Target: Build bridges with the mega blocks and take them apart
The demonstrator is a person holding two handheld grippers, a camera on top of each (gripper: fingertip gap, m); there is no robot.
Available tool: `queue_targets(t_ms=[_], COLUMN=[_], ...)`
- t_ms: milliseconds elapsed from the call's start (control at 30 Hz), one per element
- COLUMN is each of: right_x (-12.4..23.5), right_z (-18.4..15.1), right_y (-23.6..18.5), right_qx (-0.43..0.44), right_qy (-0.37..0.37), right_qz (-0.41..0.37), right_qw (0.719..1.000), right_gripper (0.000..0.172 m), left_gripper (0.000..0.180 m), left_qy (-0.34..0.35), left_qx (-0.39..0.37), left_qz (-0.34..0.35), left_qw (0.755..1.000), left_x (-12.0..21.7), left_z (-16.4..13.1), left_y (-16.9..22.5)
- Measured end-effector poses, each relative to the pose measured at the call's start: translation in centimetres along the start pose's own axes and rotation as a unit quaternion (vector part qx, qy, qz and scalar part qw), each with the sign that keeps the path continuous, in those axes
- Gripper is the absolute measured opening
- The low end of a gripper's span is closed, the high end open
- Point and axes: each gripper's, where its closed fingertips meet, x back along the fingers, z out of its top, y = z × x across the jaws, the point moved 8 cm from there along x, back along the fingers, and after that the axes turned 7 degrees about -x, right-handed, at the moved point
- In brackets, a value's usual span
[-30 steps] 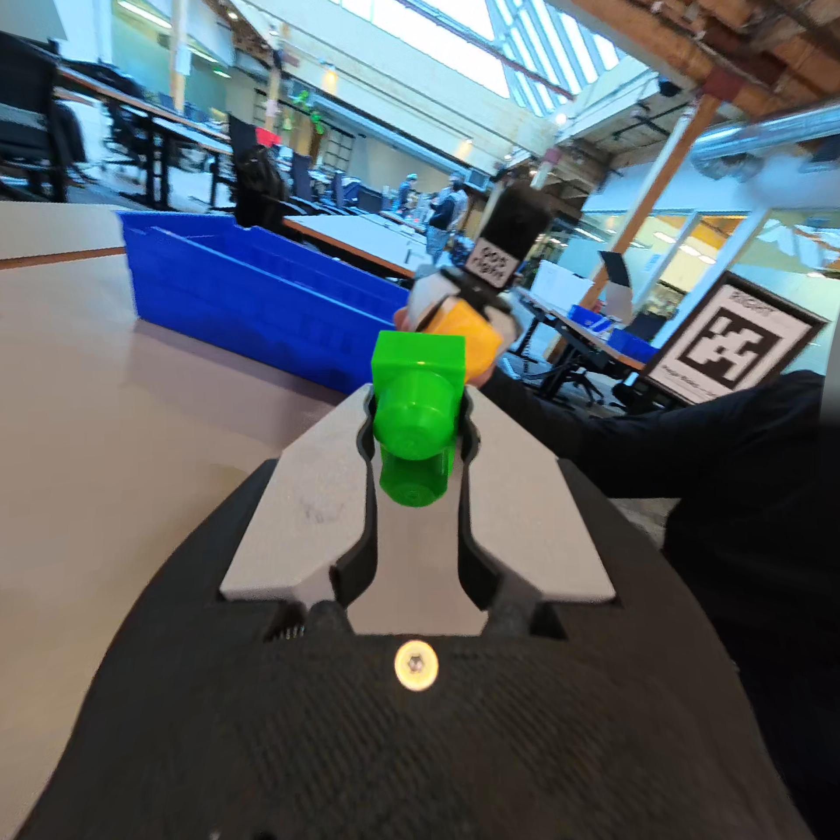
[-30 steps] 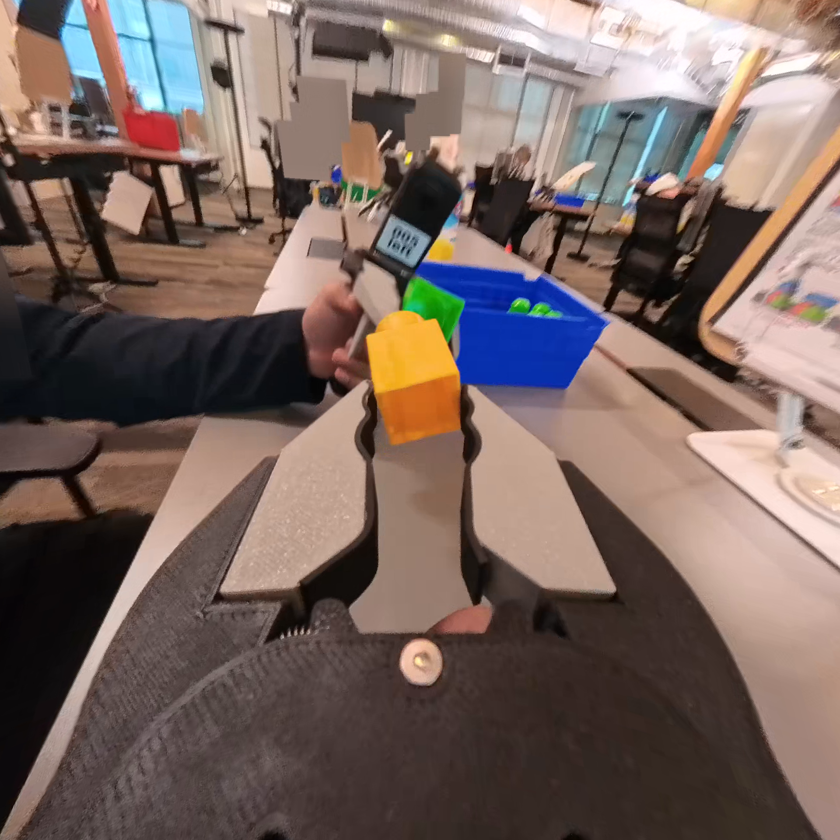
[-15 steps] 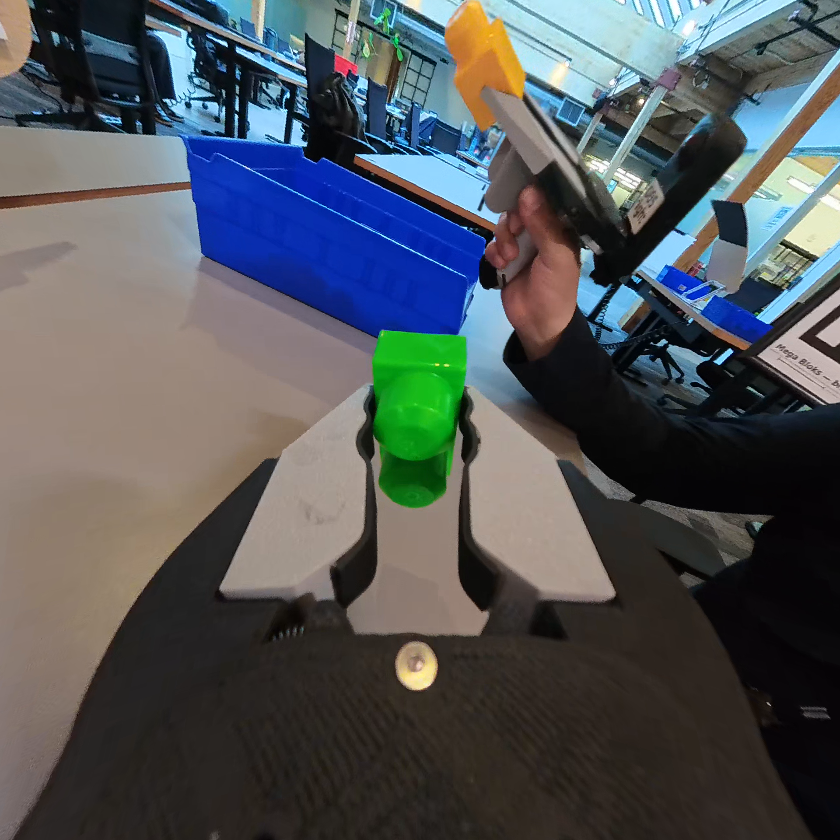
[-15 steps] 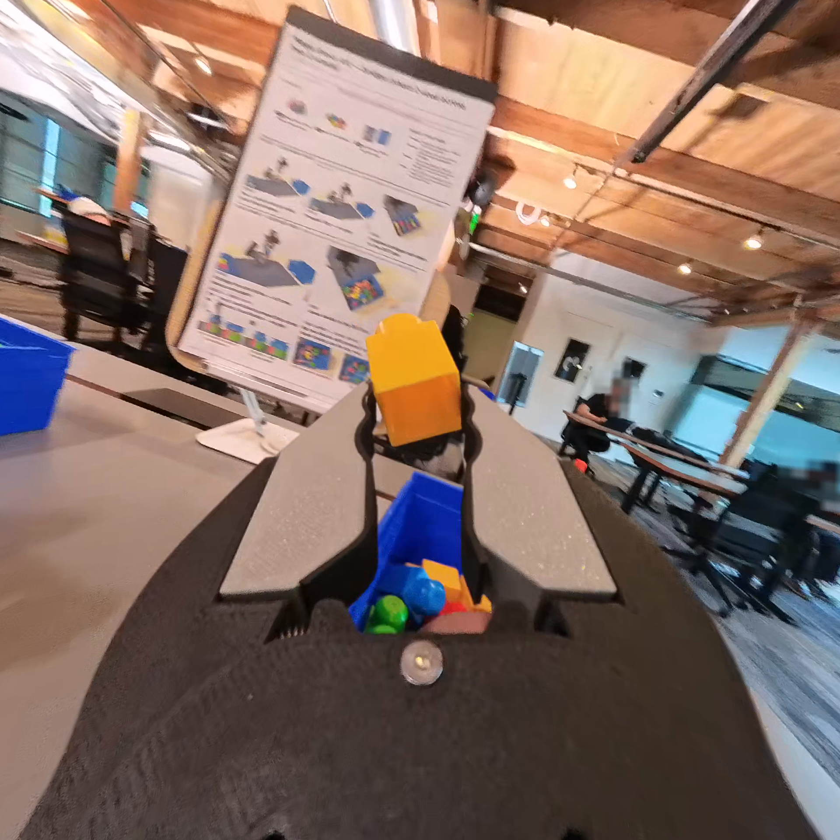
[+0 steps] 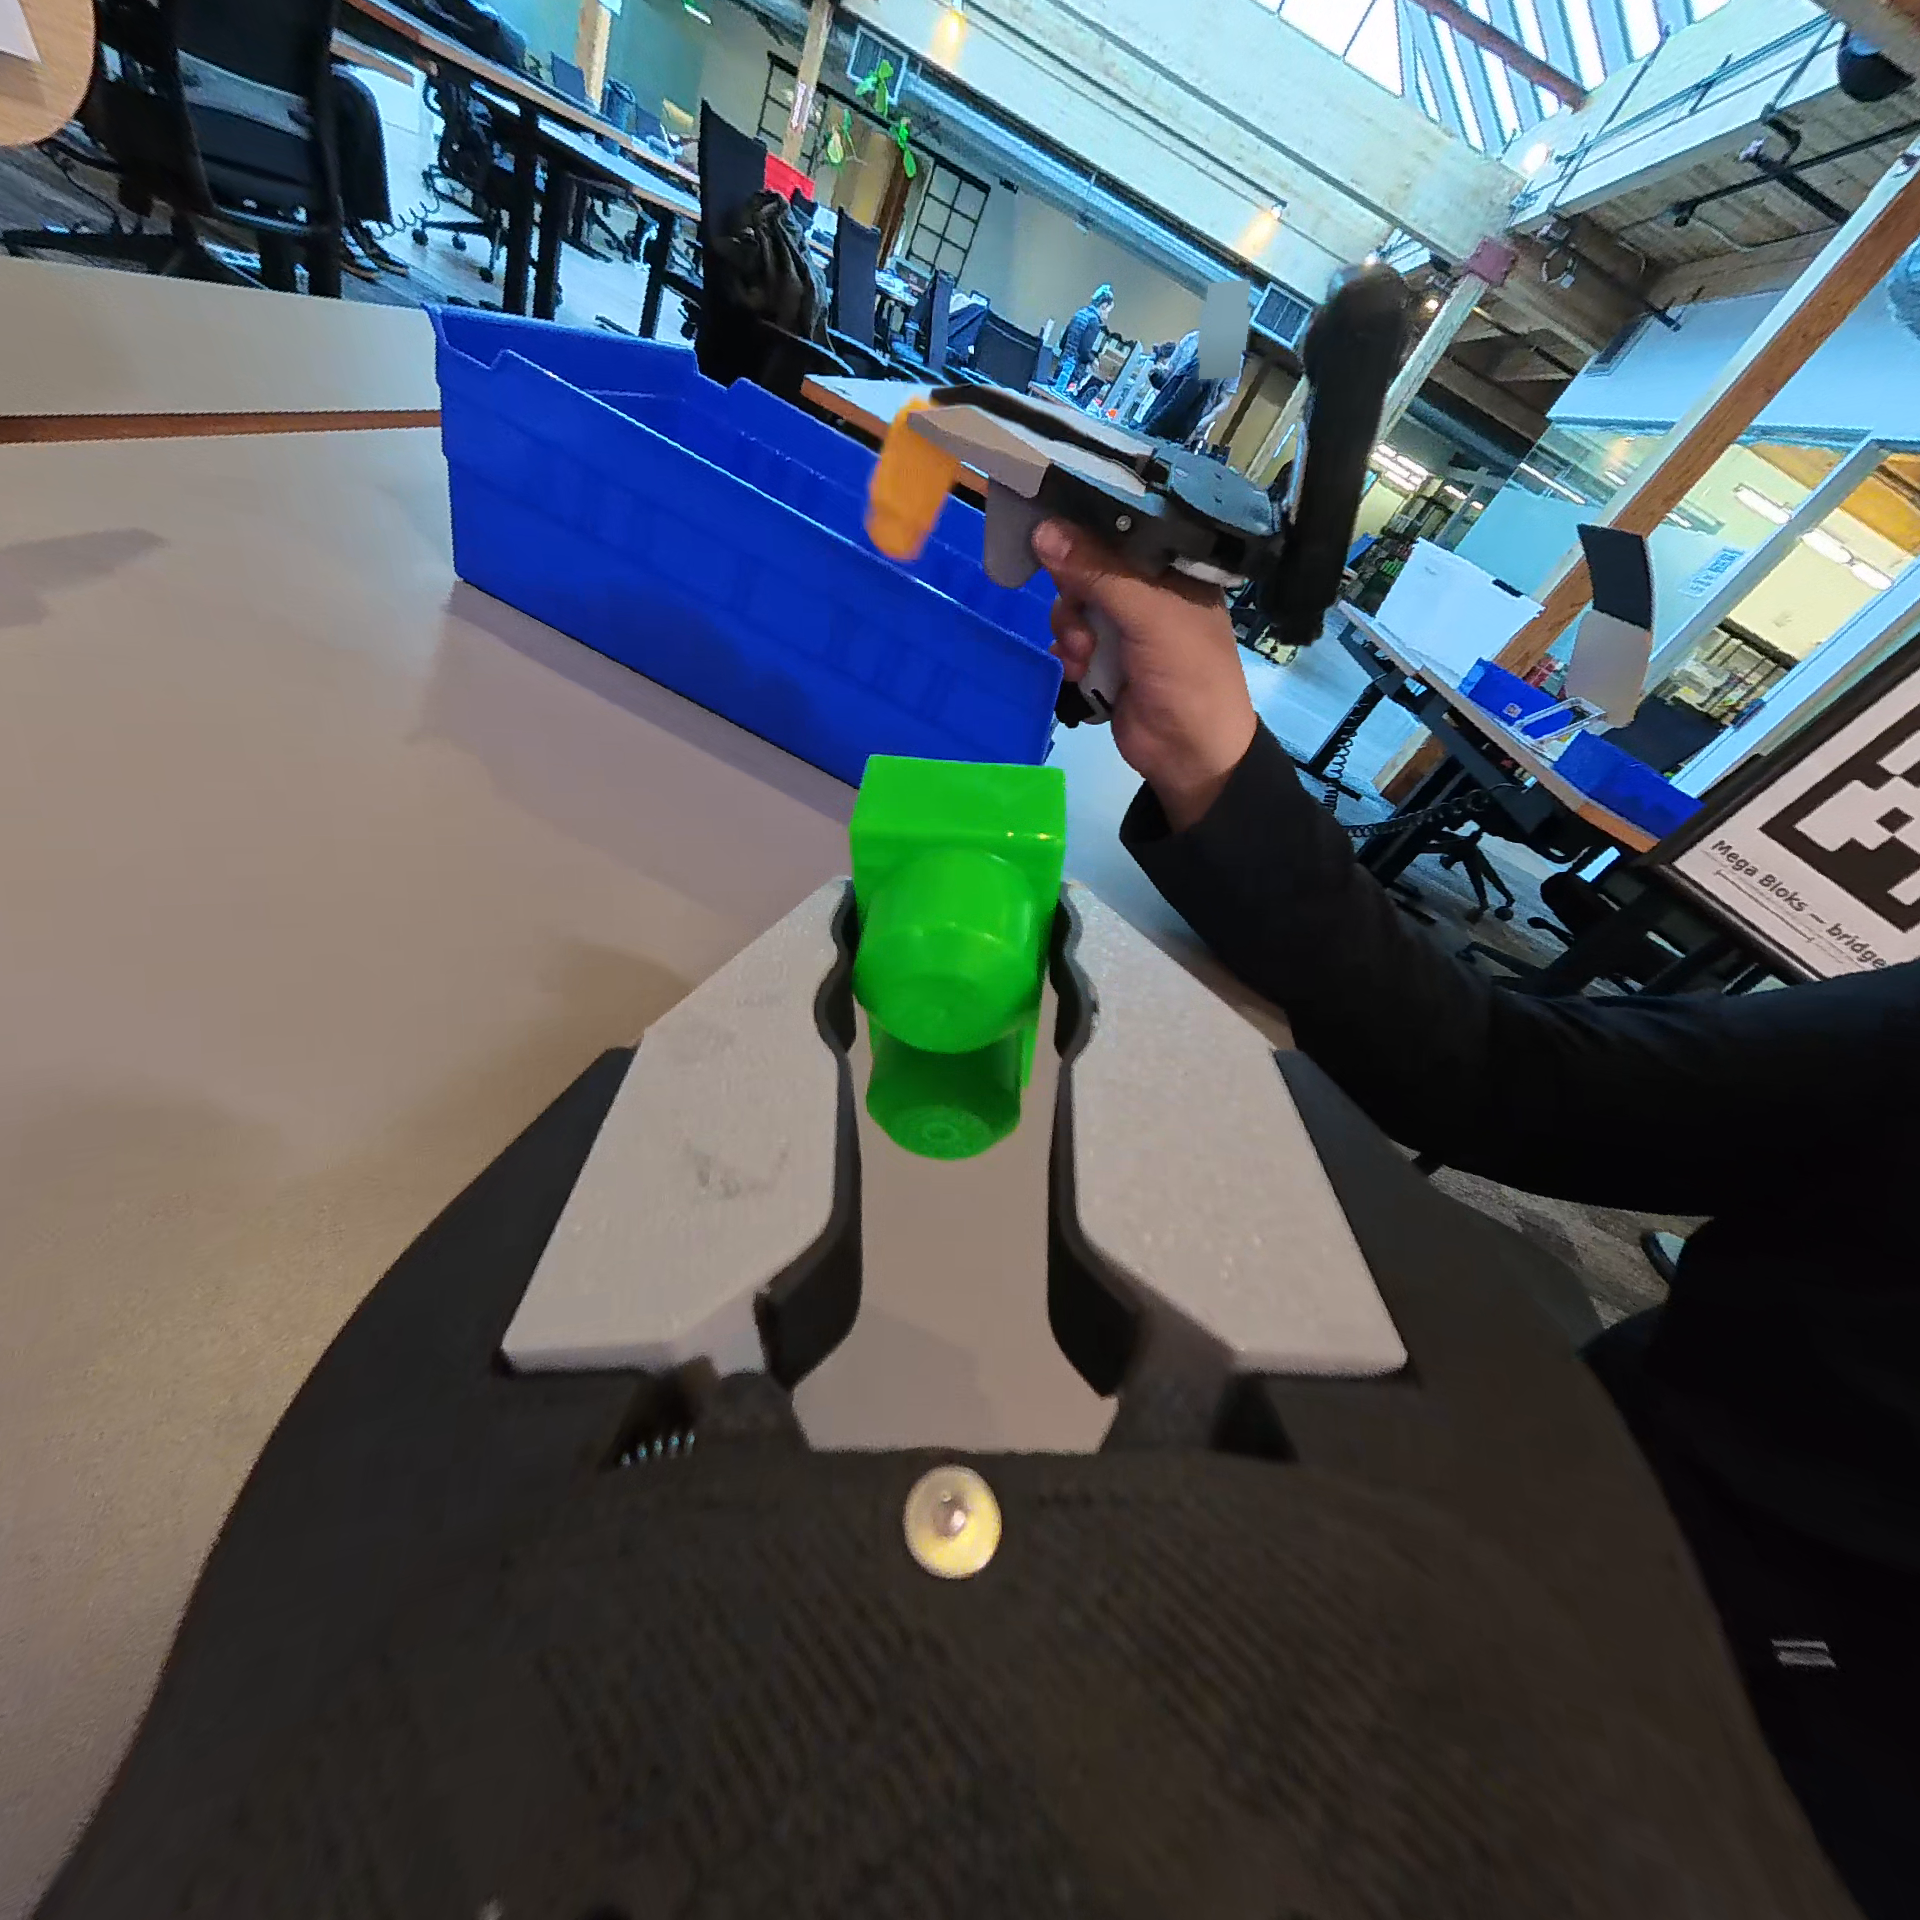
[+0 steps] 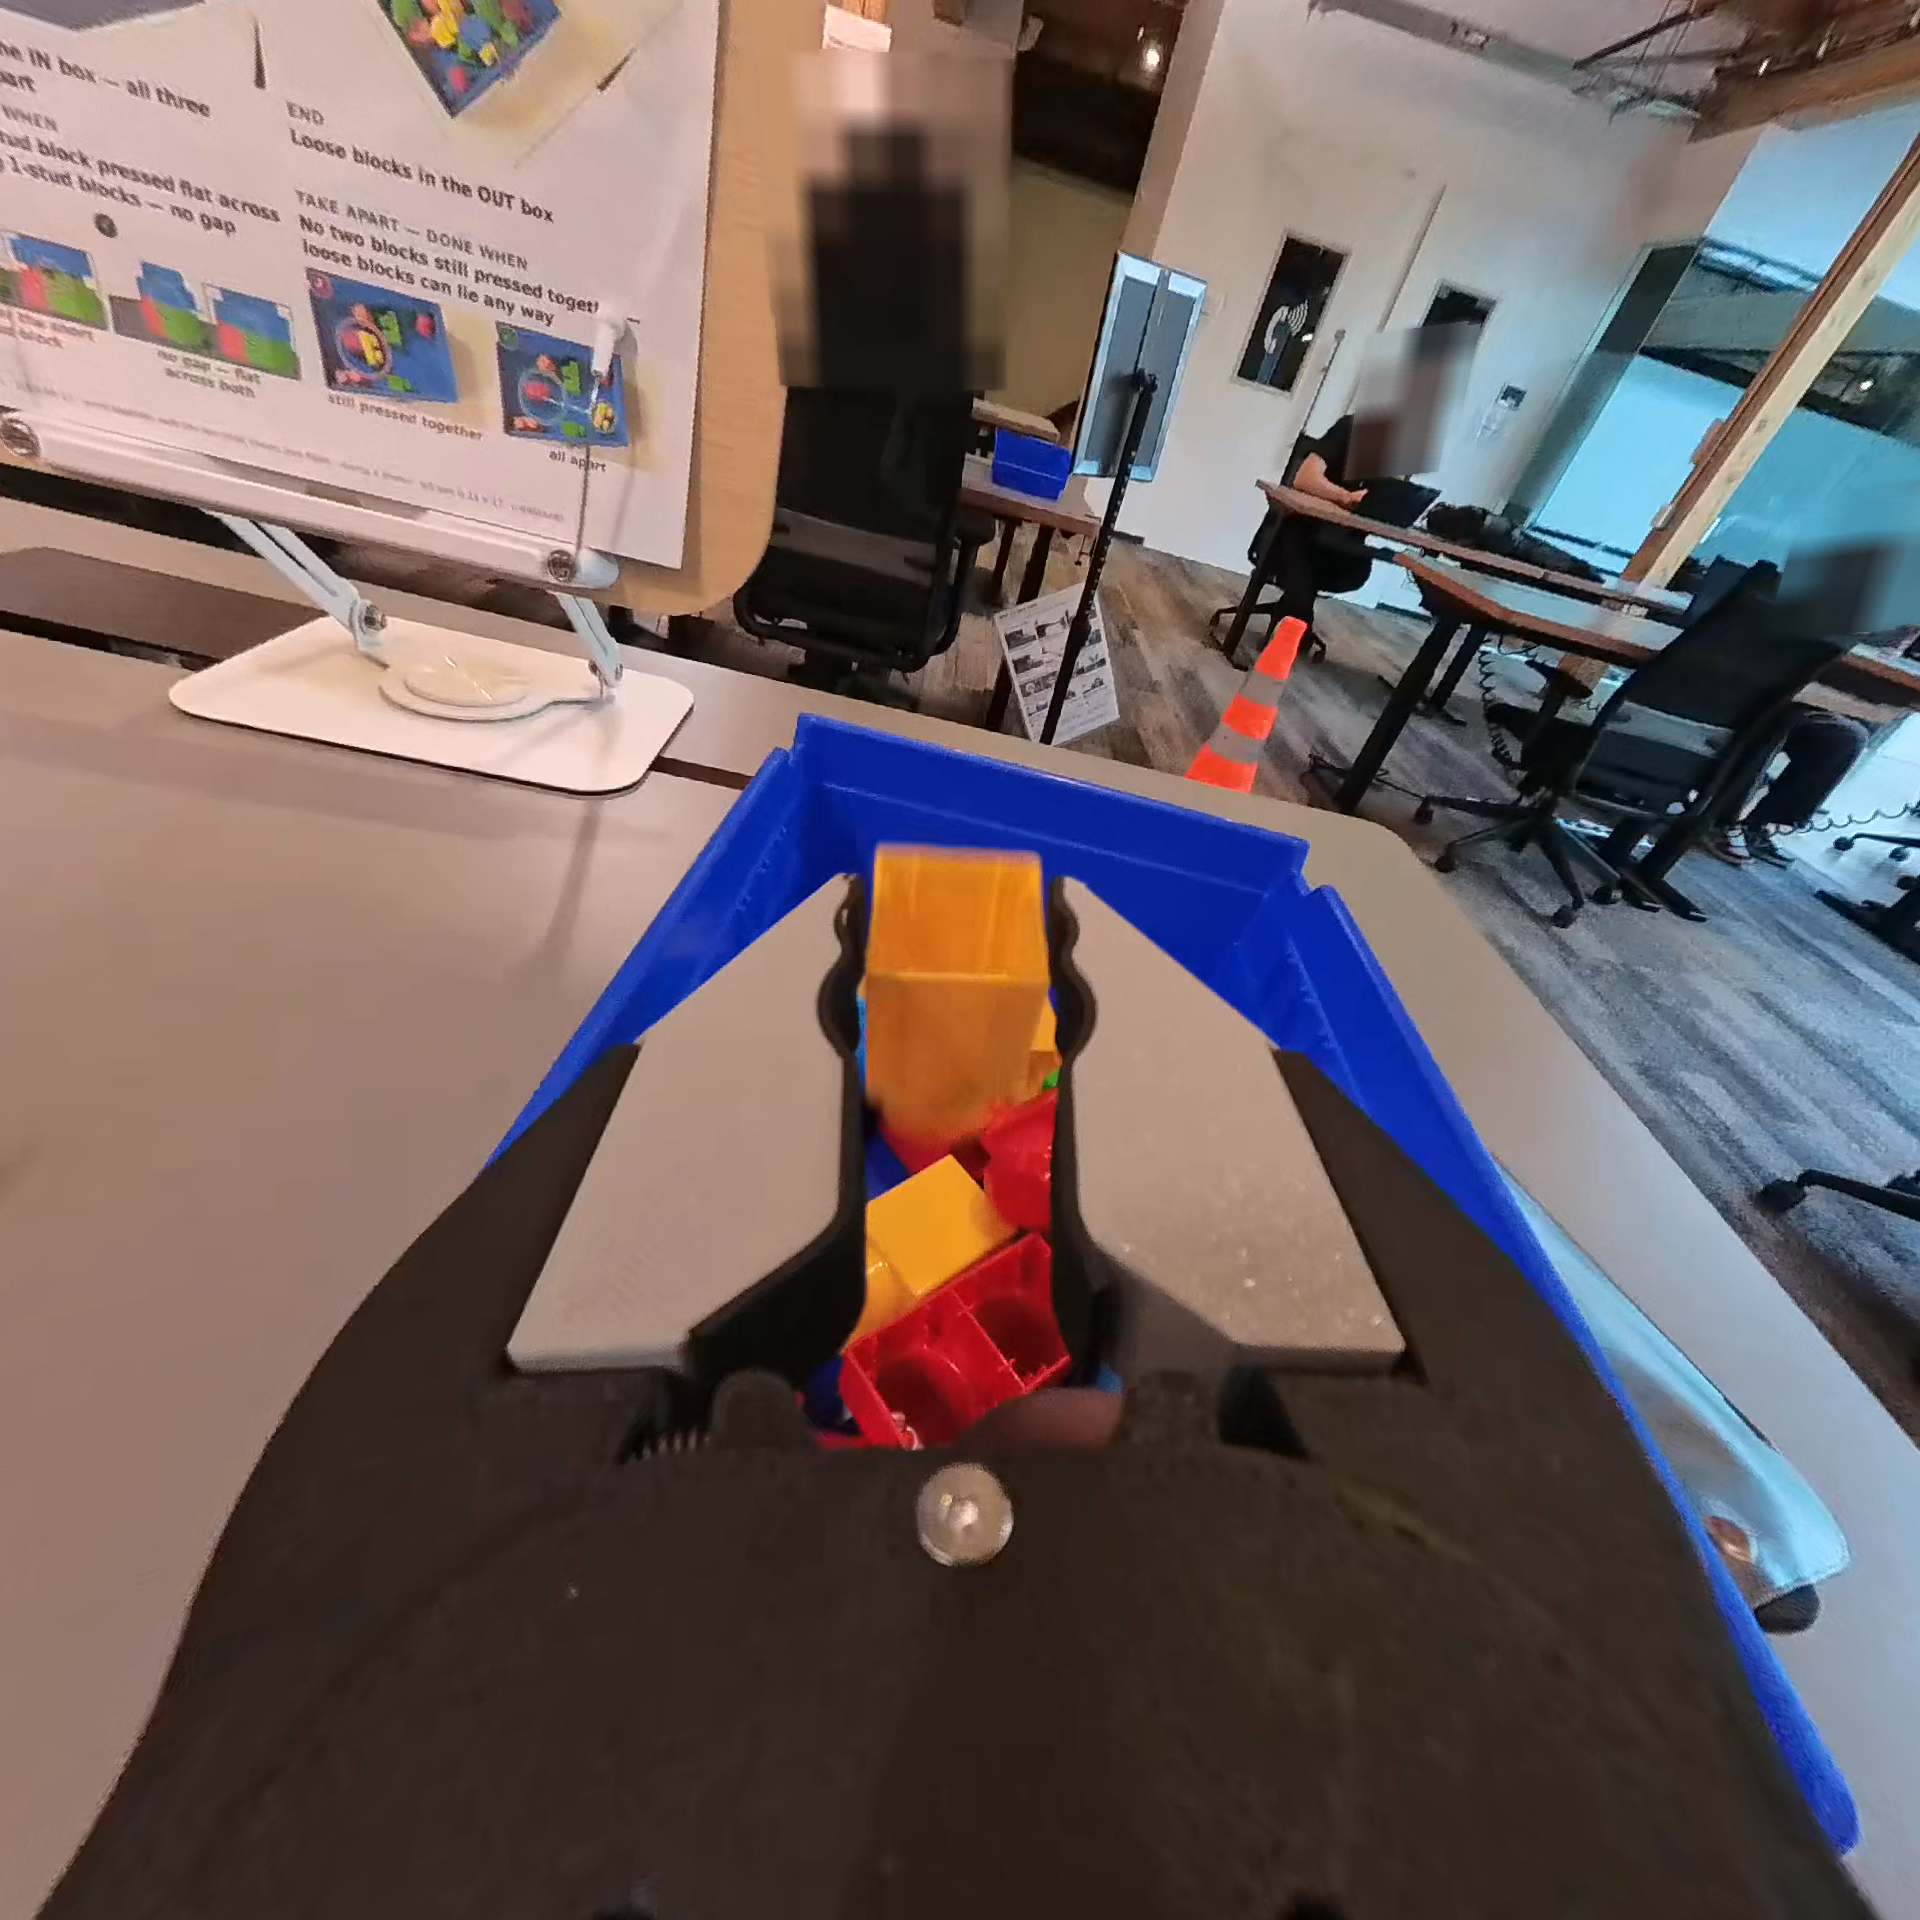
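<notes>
The left gripper (image 5: pixel 954 971) is held low over the grey table (image 5: pixel 260 883), pointing forward and level along the tabletop toward a blue bin (image 5: pixel 727 582) that stands farther off. Its two fingers are clenched on a green block (image 5: pixel 951 935), both pads pressed against the block's sides, with the block's round stud facing back toward the camera.

In the same view the right gripper (image 5: pixel 914 488) is raised above the table, to the right of that bin. A hand (image 5: pixel 1153 665) grips its handle from below, the wrist bent upward, and a dark sleeve (image 5: pixel 1455 997) runs back down to the lower right. That gripper lies roughly level, its fingers aimed leftward, with an orange block (image 5: pixel 906 494) at the tips.

From its own camera, the right gripper (image 6: pixel 954 977) tilts downward over a second blue bin (image 6: pixel 1049 810), which sits on the table near a white stand base (image 6: pixel 436 707). Its fingers are closed on the orange block (image 6: pixel 951 977), one pad against each side. Below the block, inside the bin, lie loose red and yellow blocks (image 6: pixel 956 1278).
</notes>
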Motion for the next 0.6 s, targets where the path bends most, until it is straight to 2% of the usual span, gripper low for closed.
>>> queue_targets(t_ms=[267, 400, 500, 567, 600], right_x=[0.5, 1.9, 3.4, 4.5, 5.1], right_z=[0.6, 2.0, 3.0, 3.3, 3.3], right_y=[-1.6, -2.9, -5.3, -7.7, -9.1], right_qx=[0.027, 0.052, 0.060, 0.036, 0.021], right_qy=[0.034, 0.100, 0.147, 0.157, 0.148], right_qz=[0.032, 0.060, 0.146, 0.262, 0.345], right_qw=[0.999, 0.992, 0.976, 0.951, 0.927], right_gripper=[0.022, 0.022, 0.020, 0.022, 0.021], left_gripper=[0.034, 0.034, 0.034, 0.034, 0.034], left_qy=[-0.004, -0.012, -0.019, -0.028, -0.034], left_qx=[-0.004, -0.010, -0.022, -0.035, -0.045], left_qz=[-0.002, -0.001, -0.003, -0.009, -0.012], left_qw=[1.000, 1.000, 1.000, 0.999, 0.998], left_x=[-0.1, -0.3, -0.5, -0.7, -0.9], left_z=[-0.1, -0.2, -0.3, -0.4, -0.5], left_y=[0.1, 0.1, 0.4, 0.7, 0.9])
